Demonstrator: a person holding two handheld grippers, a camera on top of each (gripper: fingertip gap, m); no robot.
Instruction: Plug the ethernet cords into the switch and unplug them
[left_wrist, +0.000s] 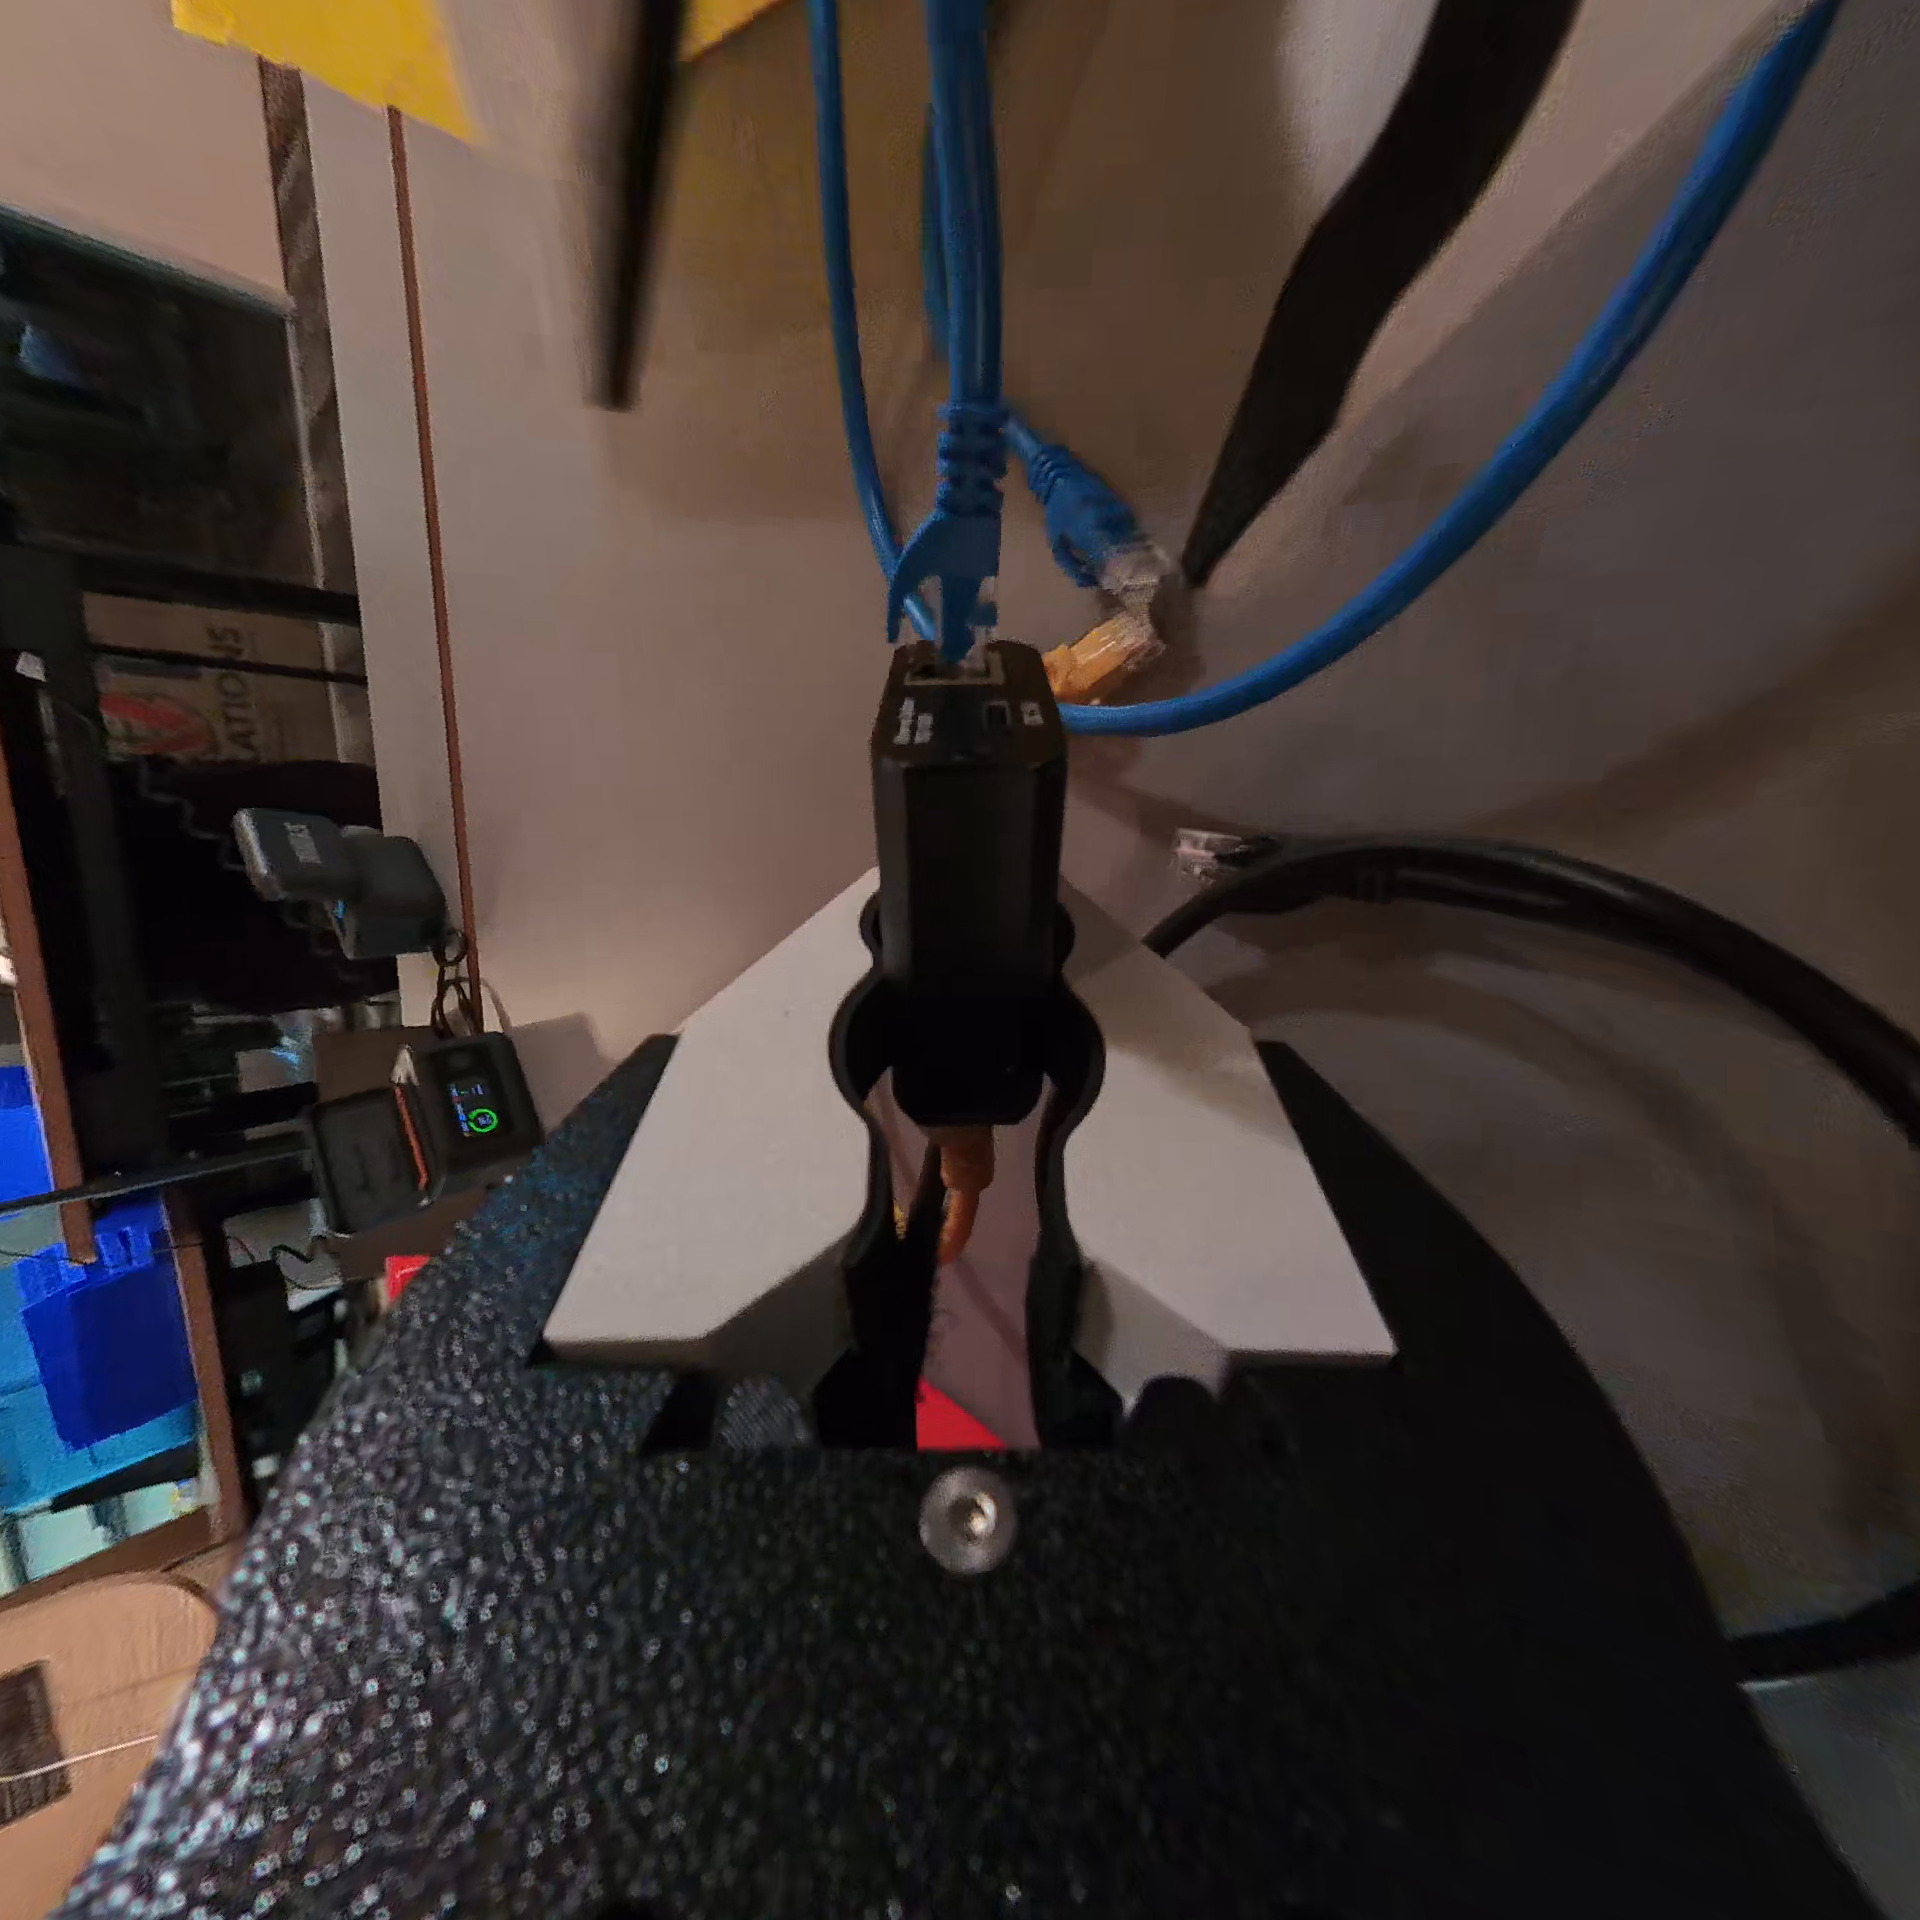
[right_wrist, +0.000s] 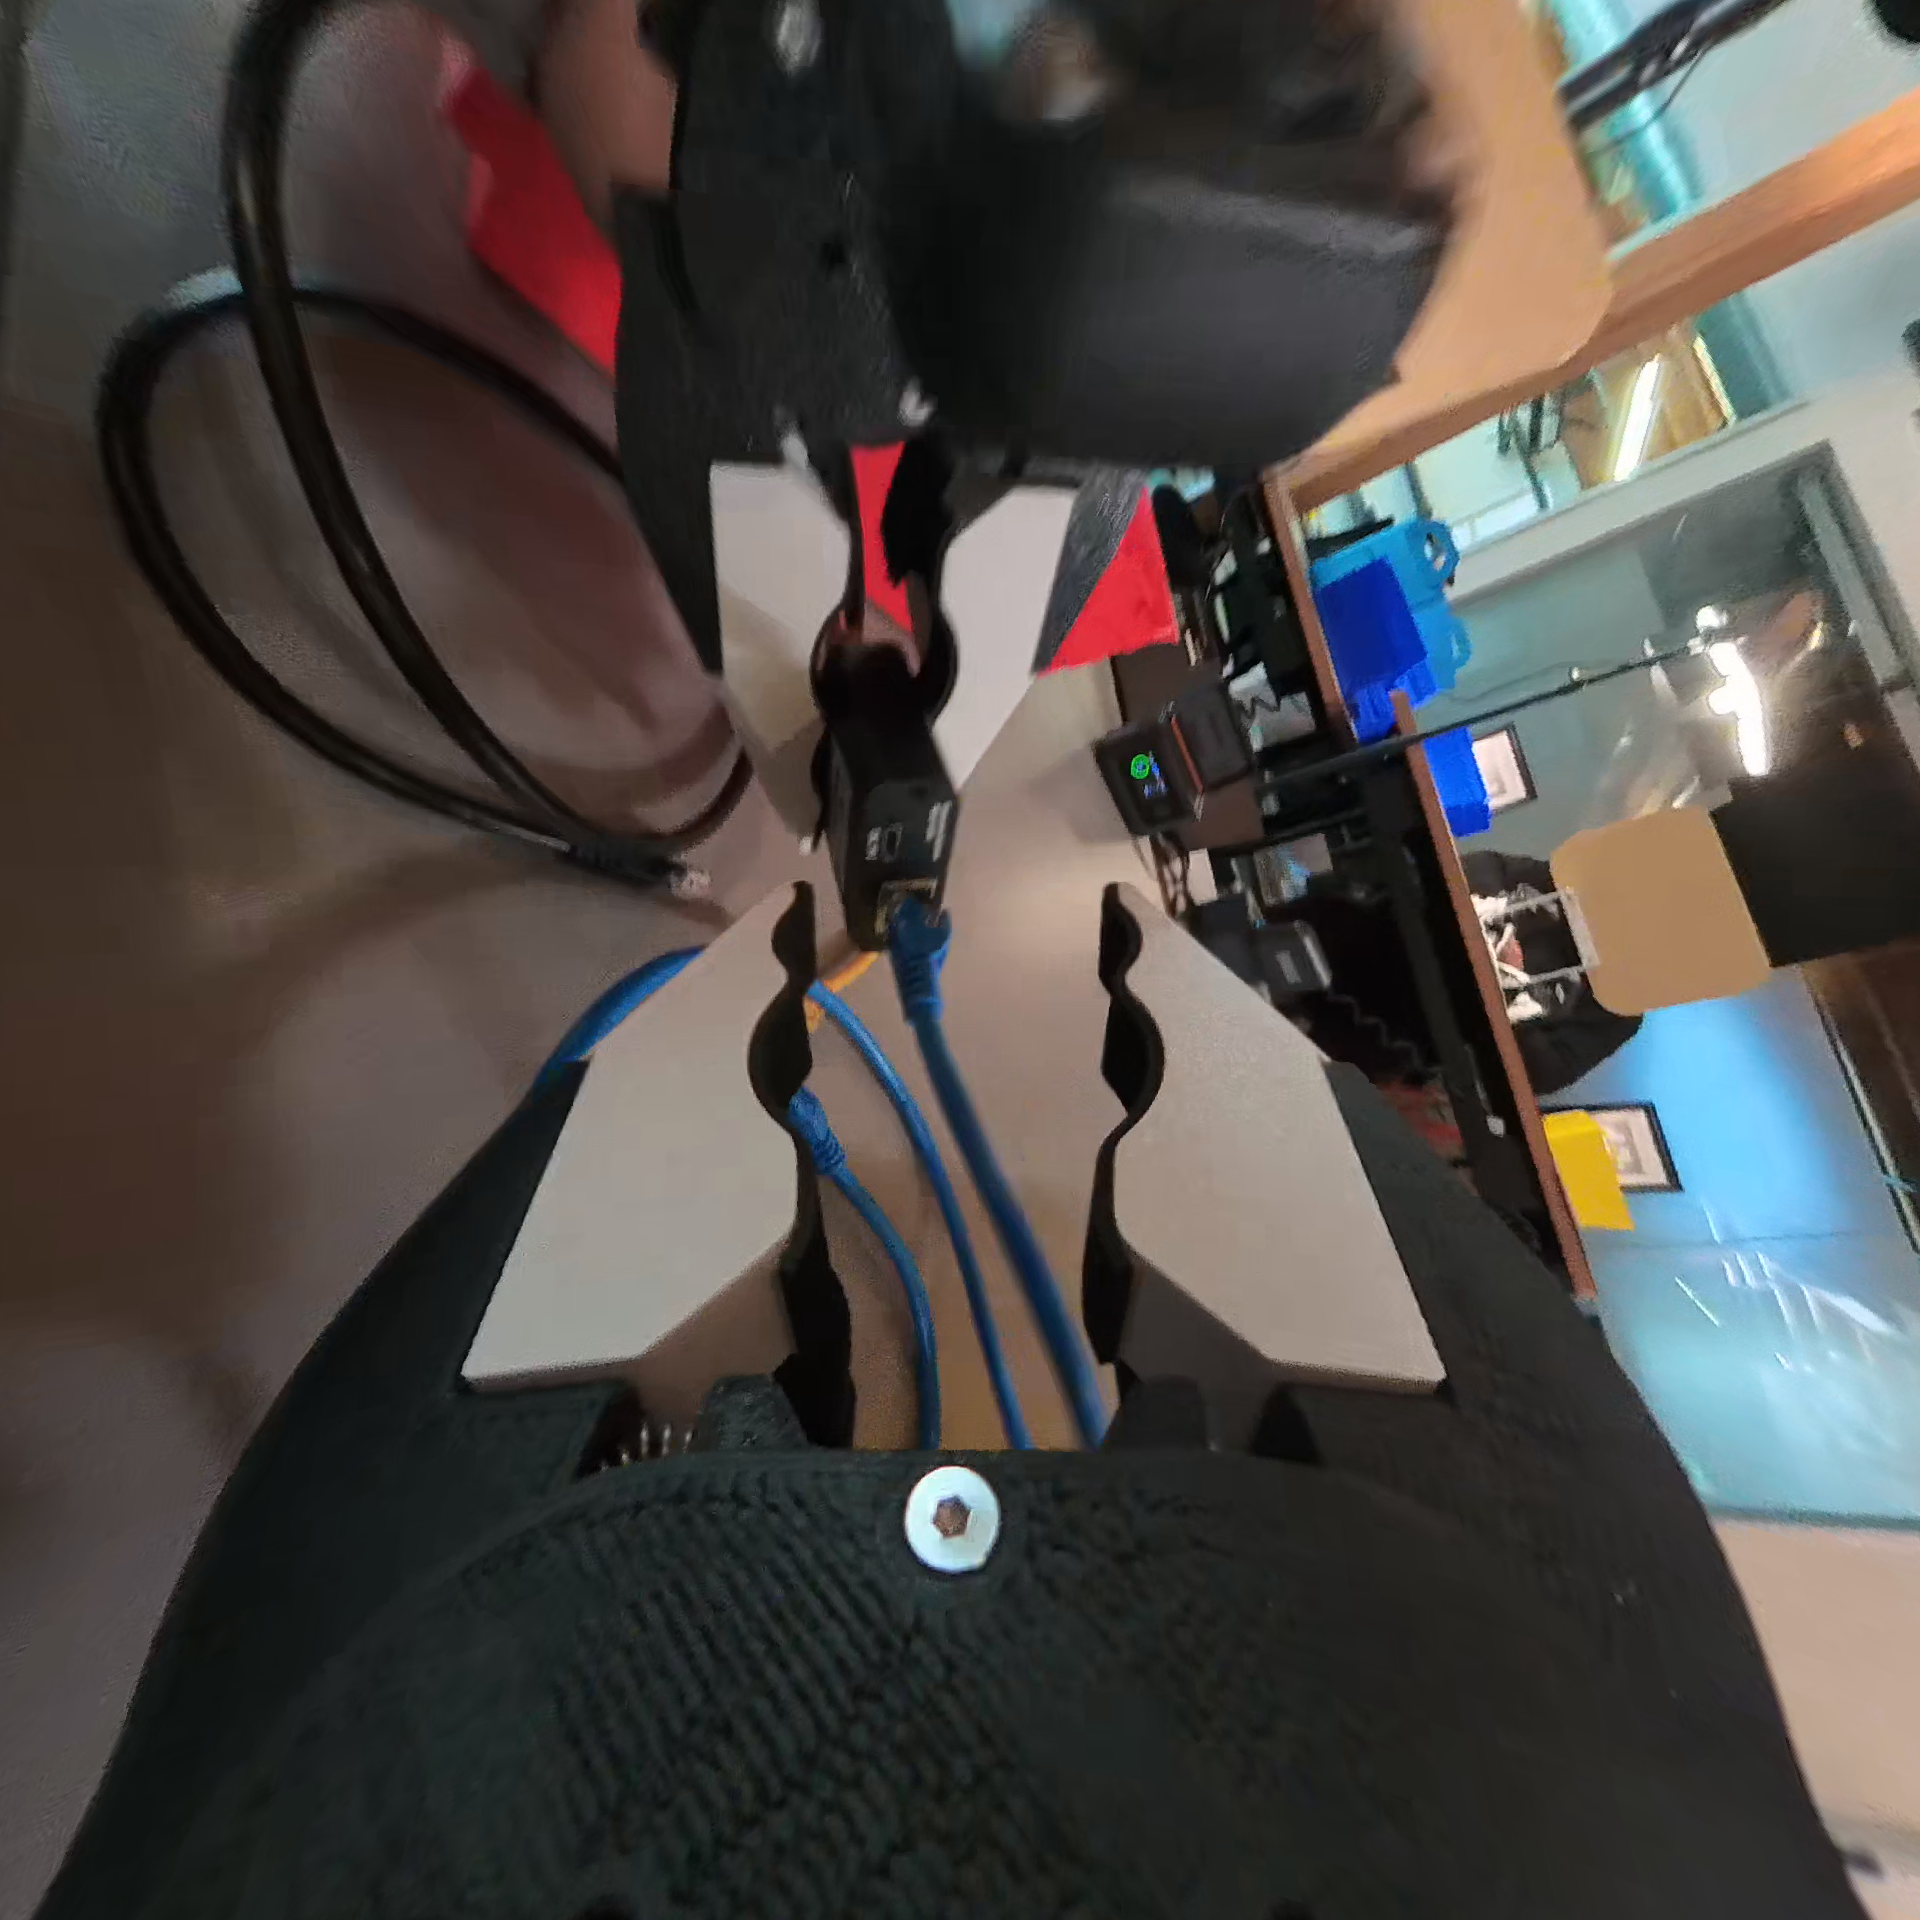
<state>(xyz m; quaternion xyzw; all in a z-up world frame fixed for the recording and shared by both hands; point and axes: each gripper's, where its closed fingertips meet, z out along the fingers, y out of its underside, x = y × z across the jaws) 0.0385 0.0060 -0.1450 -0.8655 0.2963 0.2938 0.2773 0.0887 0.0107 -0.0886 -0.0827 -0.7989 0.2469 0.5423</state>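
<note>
Left wrist view: the switch (left_wrist: 971, 831), a small black box, is seen at frame centre, clamped upright by the left gripper (left_wrist: 966, 997), with a blue plug (left_wrist: 966, 582) seated in its top port.
Right wrist view: the right gripper (right_wrist: 951, 1039) is shown spread wide and empty, its fingers on either side of the blue cord (right_wrist: 997, 1195) just below the switch (right_wrist: 894, 821).
Loose ends: a second blue plug (left_wrist: 1091, 520) and an orange plug (left_wrist: 1107, 655) are seen lying on the table (left_wrist: 1558, 520), right of the switch top.
Black cable: a loop (right_wrist: 343, 582) is laid at upper left of the right view, its plug near the left fingertip.
Risk, latch: if the cord is pulled without the clip being pressed, the plug may jam or the switch may be dragged out of the clamp.
Risk, wrong grasp: the neighbouring blue cords between the fingers could be pinched instead of the seated one.
Risk, collision: the two grippers face each other closely; a forward push could knock them together.
Open room: bare table is left at mid-left of the right view; the right side is bounded by the table edge and clutter beyond.
</note>
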